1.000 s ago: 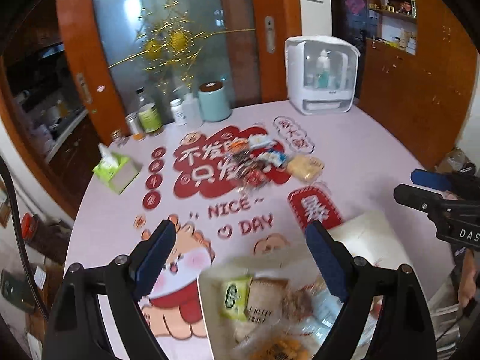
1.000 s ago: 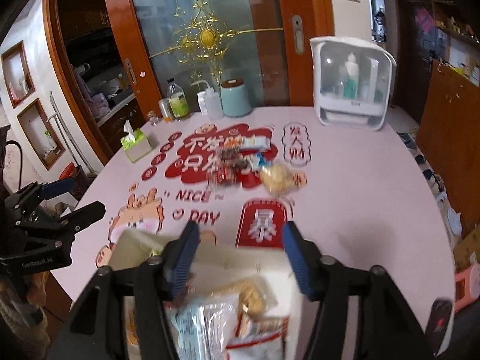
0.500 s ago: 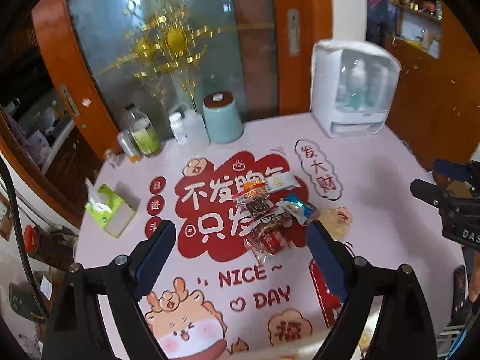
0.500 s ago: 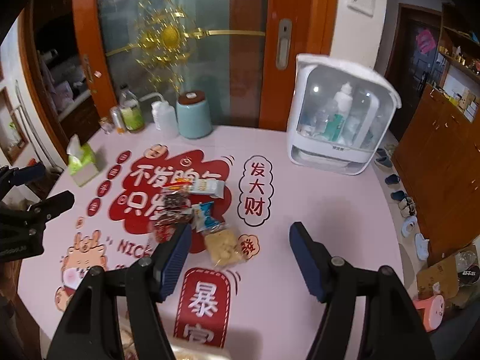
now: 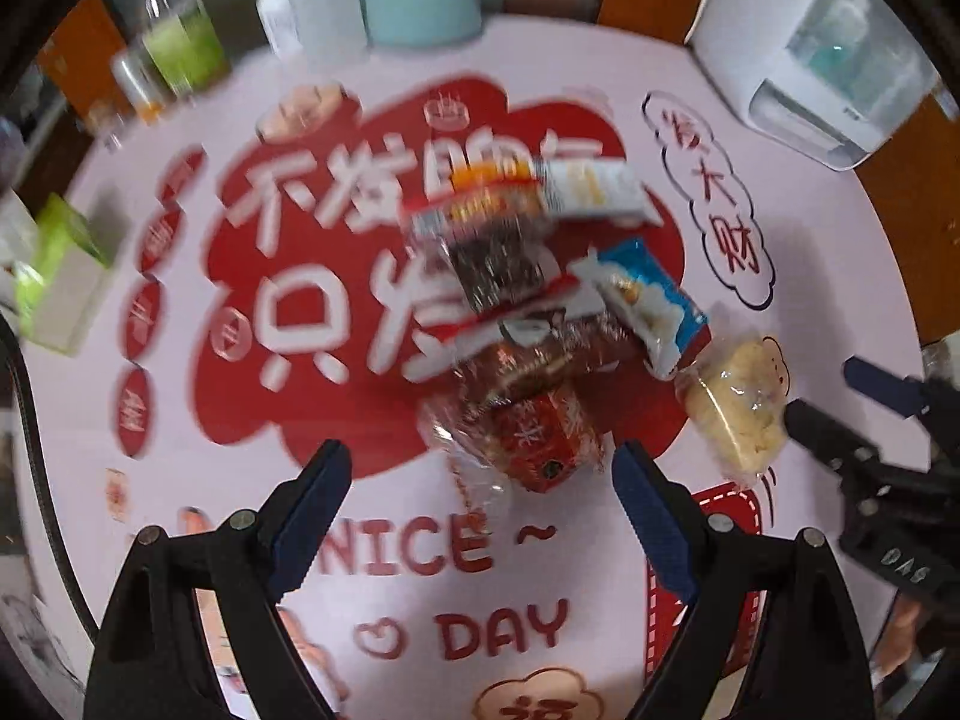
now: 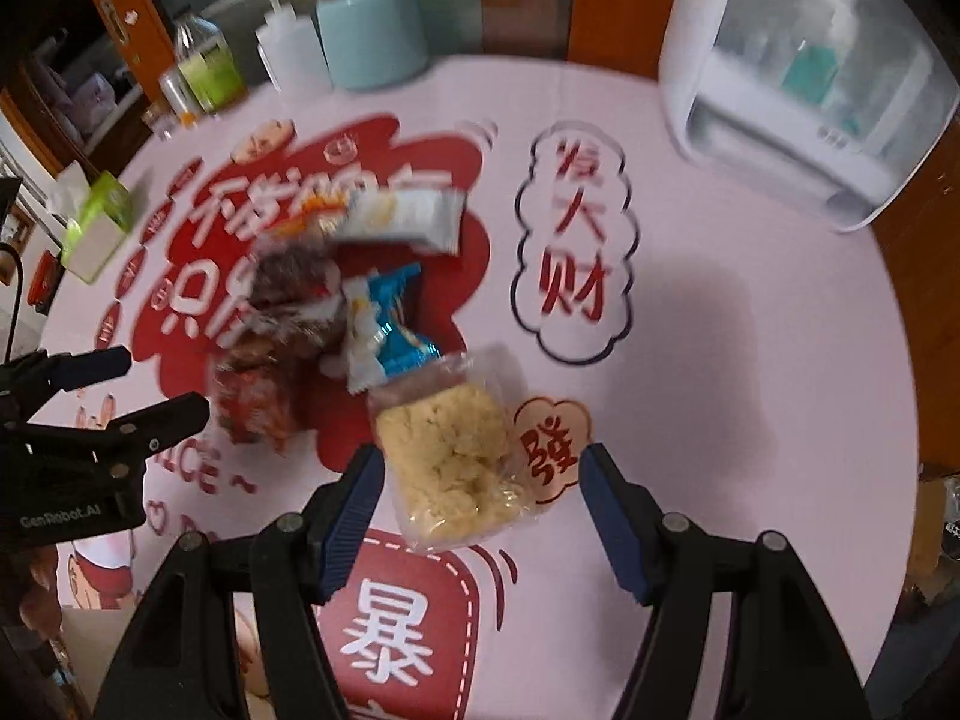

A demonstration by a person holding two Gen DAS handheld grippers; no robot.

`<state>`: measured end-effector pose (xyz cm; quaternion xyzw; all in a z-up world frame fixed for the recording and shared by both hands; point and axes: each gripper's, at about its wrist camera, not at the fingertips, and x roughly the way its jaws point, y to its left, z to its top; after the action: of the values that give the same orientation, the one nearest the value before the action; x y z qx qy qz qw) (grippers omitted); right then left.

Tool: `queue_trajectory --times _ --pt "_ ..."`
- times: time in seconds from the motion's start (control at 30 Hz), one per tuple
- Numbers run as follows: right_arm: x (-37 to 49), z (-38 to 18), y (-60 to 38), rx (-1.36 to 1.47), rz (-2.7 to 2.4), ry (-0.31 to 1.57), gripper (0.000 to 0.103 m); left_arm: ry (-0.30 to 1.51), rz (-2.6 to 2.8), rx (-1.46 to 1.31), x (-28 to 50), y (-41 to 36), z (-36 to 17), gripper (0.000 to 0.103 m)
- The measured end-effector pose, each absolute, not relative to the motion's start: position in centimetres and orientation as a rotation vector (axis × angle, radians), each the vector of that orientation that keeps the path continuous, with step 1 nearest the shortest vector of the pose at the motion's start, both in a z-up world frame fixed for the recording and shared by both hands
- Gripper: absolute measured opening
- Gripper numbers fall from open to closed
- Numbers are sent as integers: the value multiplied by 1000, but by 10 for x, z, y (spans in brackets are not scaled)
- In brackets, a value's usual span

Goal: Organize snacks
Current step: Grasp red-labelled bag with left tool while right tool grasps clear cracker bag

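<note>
A pile of wrapped snacks lies mid-table on the pink printed cloth. My left gripper [image 5: 480,462] is open, low over a red clear-wrapped pack [image 5: 534,432] that lies between its fingers. My right gripper [image 6: 480,468] is open around a clear bag of pale yellow puffed cake [image 6: 450,462], seen too in the left wrist view [image 5: 738,414]. Behind lie a blue-and-white pack [image 6: 390,324], a white pack [image 6: 408,219] and a dark brown pack [image 5: 492,252]. Each gripper shows in the other's view: right [image 5: 840,408], left [image 6: 126,384].
A white cabinet with clear door [image 6: 804,90] stands back right. A pale blue canister [image 6: 372,36], white squeeze bottle [image 6: 288,54] and green-liquid bottle [image 6: 207,63] stand at the back. A green tissue box [image 6: 96,228] sits left. A cardboard box corner [image 6: 90,660] is near.
Both grippers have moved forward from over the near box of snacks and dropped low over the pile. Each now has a pack between its open fingers.
</note>
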<state>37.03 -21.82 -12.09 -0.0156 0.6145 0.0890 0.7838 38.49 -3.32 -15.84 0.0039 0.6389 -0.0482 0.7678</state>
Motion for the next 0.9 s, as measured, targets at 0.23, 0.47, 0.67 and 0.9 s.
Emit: queue_trajectory --times 0.23,0.47,0.67,0.9 --pt "379 -148 -208 0 269 1396 68 1421 -129 -63 389 -40 -176 88" --pt "386 -170 -204 -35 261 1434 68 1453 -100 -70 398 -46 -192 88" --pt "386 -173 -206 -34 263 1437 67 1484 -55 -79 401 -48 -209 82" --pt "379 -172 -205 -48 273 1437 56 1427 -45 25 390 -60 -205 61"
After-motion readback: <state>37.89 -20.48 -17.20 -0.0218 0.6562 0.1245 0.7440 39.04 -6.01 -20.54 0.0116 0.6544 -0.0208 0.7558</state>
